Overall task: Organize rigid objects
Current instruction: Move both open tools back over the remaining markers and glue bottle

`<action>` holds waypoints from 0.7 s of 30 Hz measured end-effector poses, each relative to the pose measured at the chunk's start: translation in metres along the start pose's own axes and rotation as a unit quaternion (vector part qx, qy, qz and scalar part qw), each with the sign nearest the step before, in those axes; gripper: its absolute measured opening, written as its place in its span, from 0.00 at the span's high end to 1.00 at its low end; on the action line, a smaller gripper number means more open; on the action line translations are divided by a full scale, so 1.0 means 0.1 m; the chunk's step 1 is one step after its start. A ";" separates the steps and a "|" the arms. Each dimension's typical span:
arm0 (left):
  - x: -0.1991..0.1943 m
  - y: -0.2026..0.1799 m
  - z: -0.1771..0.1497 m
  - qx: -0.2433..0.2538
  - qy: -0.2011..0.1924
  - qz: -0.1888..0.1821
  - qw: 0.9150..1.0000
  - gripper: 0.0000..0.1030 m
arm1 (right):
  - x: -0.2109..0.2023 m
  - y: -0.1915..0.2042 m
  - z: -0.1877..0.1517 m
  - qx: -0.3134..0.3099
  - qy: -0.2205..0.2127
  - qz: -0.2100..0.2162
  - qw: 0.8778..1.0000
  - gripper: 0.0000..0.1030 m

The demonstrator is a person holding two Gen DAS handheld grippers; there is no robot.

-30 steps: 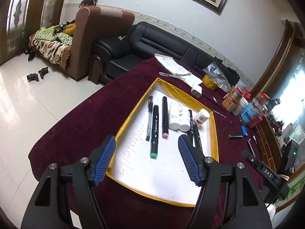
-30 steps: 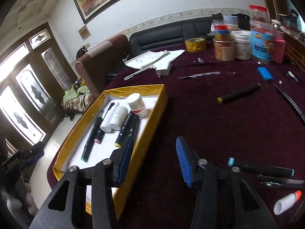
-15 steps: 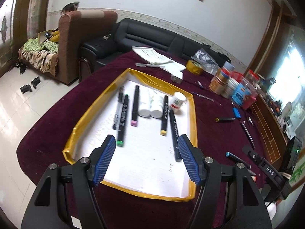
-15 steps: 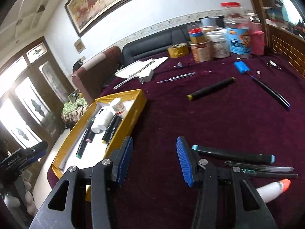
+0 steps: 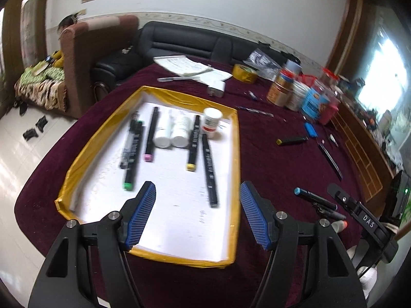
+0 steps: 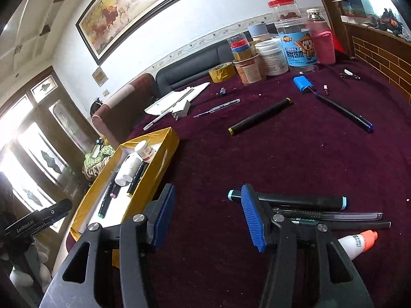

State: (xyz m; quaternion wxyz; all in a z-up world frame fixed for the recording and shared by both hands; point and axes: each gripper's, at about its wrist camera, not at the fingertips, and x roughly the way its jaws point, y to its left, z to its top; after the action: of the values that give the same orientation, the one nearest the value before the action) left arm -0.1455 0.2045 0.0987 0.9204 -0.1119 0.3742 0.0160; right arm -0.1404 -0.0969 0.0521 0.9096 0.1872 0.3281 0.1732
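Left gripper (image 5: 197, 214) jaws apart, empty, over the yellow-rimmed tray (image 5: 235, 154) — right gripper (image 6: 206, 214) jaws just opening, empty, beside the blue-capped marker (image 6: 295, 201).

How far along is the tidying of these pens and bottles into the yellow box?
Partly done. The yellow-edged tray already holds several markers and three white bottles. Nothing is in hand: the left gripper and right gripper are both open and empty, the right one's jaws having just widened. Still loose on the cloth: a blue-capped marker, a yellow-tipped marker, an orange-capped tube and some pens.
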 end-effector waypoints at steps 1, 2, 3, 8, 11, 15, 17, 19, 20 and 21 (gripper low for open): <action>0.03 -0.11 -0.01 0.013 0.003 -0.001 1.000 0.34 | -0.01 -0.01 -0.01 0.000 -0.001 -0.001 1.000 0.53; 0.05 -0.17 -0.01 0.022 0.005 -0.003 1.000 0.34 | -0.02 -0.04 0.00 0.002 -0.002 -0.002 1.000 0.53; 0.10 -0.31 -0.03 0.040 0.009 -0.006 0.999 0.34 | -0.03 -0.06 0.00 0.004 -0.003 -0.003 1.000 0.53; 0.33 -0.88 -0.14 0.127 0.029 -0.008 0.991 0.35 | -0.13 -0.27 0.05 0.021 -0.015 -0.018 0.999 0.53; 0.50 -1.18 -0.23 0.172 0.048 -0.006 0.984 0.35 | -0.23 -0.43 0.09 0.032 -0.024 -0.034 0.999 0.53; 0.61 -1.40 -0.33 0.203 0.064 -0.010 0.977 0.35 | -0.35 -0.70 0.15 0.040 -0.029 -0.072 0.996 0.53; 0.65 -1.47 -0.37 0.215 0.069 -0.012 0.974 0.35 | -0.39 -0.86 0.17 0.043 -0.027 -0.098 0.994 0.53; 0.69 -1.53 -0.39 0.224 0.074 -0.012 0.972 0.35 | -0.41 -1.01 0.19 0.047 -0.022 -0.121 0.991 0.53; 0.70 -1.53 -0.39 0.225 0.077 -0.012 0.971 0.35 | -0.42 -1.10 0.21 0.050 -0.019 -0.133 0.990 0.53; 0.72 -1.53 -0.40 0.226 0.079 -0.013 0.971 0.35 | -0.44 -1.18 0.22 0.053 -0.015 -0.144 0.988 0.53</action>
State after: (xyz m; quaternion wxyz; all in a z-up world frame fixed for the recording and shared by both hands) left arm -0.1034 0.0429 0.0506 0.8894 0.0931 0.4384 -0.0898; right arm -0.1353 -0.2233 0.0374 0.9187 0.1888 0.3462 0.0202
